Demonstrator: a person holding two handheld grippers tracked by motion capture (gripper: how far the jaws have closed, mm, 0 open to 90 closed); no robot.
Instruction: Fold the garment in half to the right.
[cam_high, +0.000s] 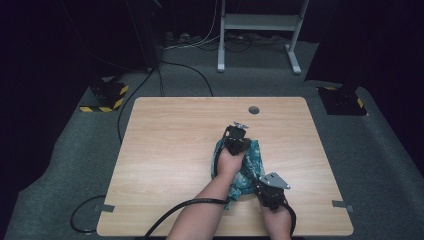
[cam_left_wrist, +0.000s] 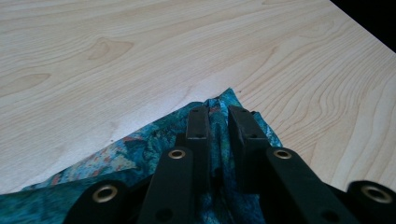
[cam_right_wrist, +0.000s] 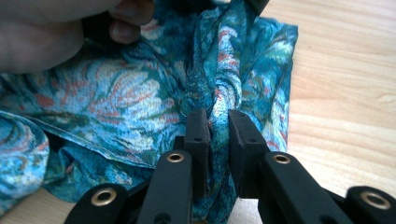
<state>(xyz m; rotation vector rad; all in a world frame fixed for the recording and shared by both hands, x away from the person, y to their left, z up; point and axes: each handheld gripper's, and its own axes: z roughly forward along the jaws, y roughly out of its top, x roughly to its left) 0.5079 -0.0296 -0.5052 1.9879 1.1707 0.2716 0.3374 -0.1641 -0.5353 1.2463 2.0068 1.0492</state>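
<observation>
Teal patterned fabric cloth (cam_high: 247, 165) with orange and white blotches lies bunched up on the light wooden desk (cam_high: 170, 150), right of centre and toward the near edge, with one corner poking out across the bare wood in the left gripper view.

The left forearm comes in from the bottom of the high view and angles up and to the right across the desk, hand wrapped around the left hand-held gripper (cam_high: 237, 141), which points away from the person at the far end of the cloth. In its own view the two black jaws sit close together with a ridge of the cloth (cam_left_wrist: 140, 154) pinched between them.

The right hand is tucked closer to the near edge, wrist short and straight, holding the right hand-held gripper (cam_high: 270, 191) with its grey three-cornered plate facing up. It's at the near right corner of the cloth. In its view the jaws are also nearly together, clamped on a twisted fold of the cloth (cam_right_wrist: 140, 98). The left hand's fingers (cam_right_wrist: 122, 22) show at the top left there, resting on the fabric.
</observation>
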